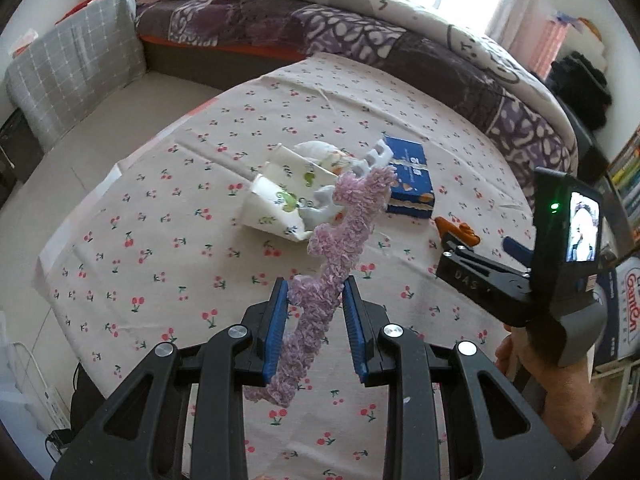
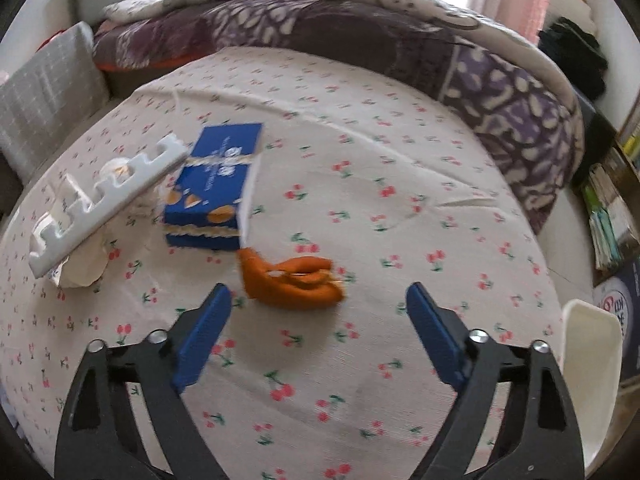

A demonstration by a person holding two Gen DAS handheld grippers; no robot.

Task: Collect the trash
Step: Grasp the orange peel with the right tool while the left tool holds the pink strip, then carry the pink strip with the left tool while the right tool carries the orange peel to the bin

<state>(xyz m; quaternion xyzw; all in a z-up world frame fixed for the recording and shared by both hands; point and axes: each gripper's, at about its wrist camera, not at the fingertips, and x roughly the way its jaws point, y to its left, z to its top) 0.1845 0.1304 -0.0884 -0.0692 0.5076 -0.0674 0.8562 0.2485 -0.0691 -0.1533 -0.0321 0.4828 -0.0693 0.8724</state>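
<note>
- Far left of the right-wrist view: white notched foam strip (image 2: pixel 106 200) propped over crumpled white wrapping (image 2: pixel 82 270), on the cherry-print tablecloth (image 2: pixel 360 208).
- Left-wrist view, centre left: flattened paper carton with green print (image 1: pixel 280 204) lying on the cloth among the same white scraps.
- Left gripper (image 1: pixel 316 320): pinching a fuzzy lilac notched strip (image 1: pixel 340 248), lifted clear of the cloth, one end poking up ahead of the pads, the other hanging below them.
- Blue gift box (image 2: pixel 216 188): just right of the foam strip, lid flap ajar.
- Orange folded scrap (image 2: pixel 292 278): on the cloth near the box's front corner, just ahead of the right gripper (image 2: pixel 320 336); exact kind not clear through the blur.
- Right gripper: spread wide, nothing between the pads.
- White bin rim (image 2: pixel 592 360): at the table's right edge, by the right gripper.
- Step in hand, by judgement: one piece already picked up on the left, right side lining up on the orange scrap.
- Next move probably calls for lowering the right pads to straddle the scrap, squeezing, then carrying both pieces to the bin.
</note>
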